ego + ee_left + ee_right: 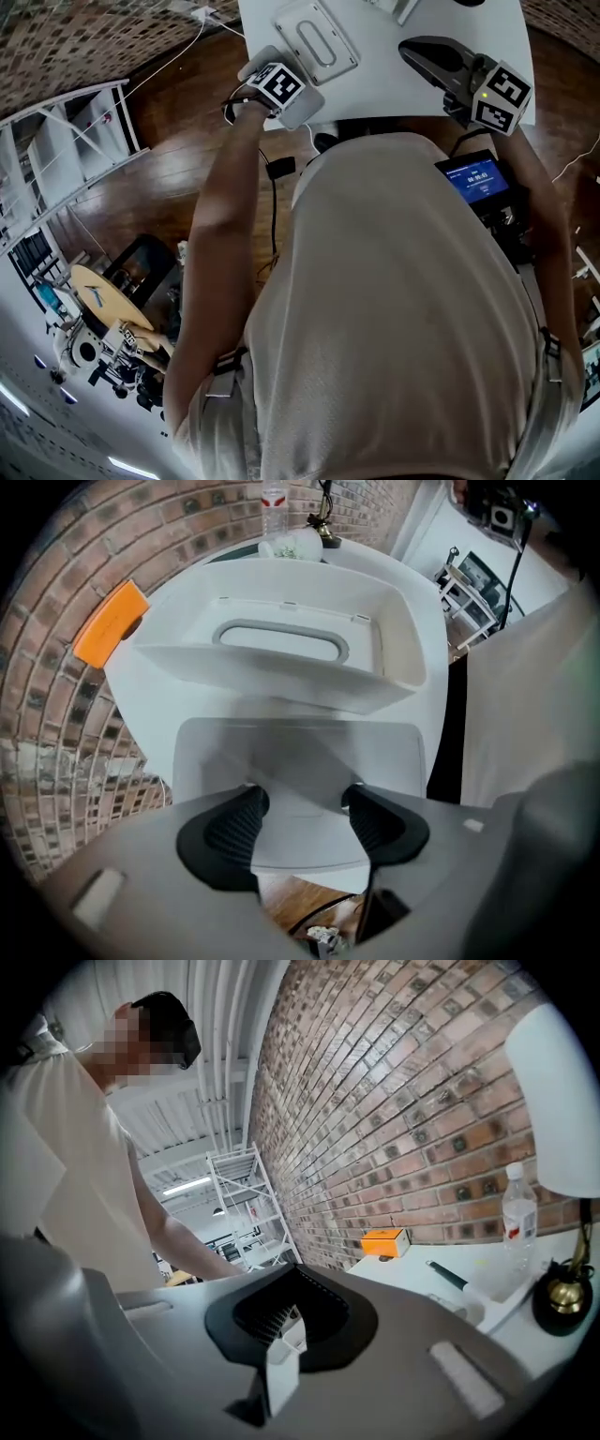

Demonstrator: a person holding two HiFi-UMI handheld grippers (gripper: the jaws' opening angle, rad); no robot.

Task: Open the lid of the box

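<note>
Box sits on the white table, top middle of head view. Its long side runs upper left to lower right there.

L gripper is the near one. The box is right in front of it, close past its tips. The lid w/ its oval grip shows in the upper middle of L gripper view, long side going across. L jaws are spread, nothing pinched.

A flat grey plate lies btw jaws & box; can't tell if it's part of the box. Lid looks down on the box, so it may be waiting to open, or shut again. No hinge or catch shows.

R gripper is at upper right of head view, jaws pressed together. It faces a brick wall, and the box isn't in its view.
</note>
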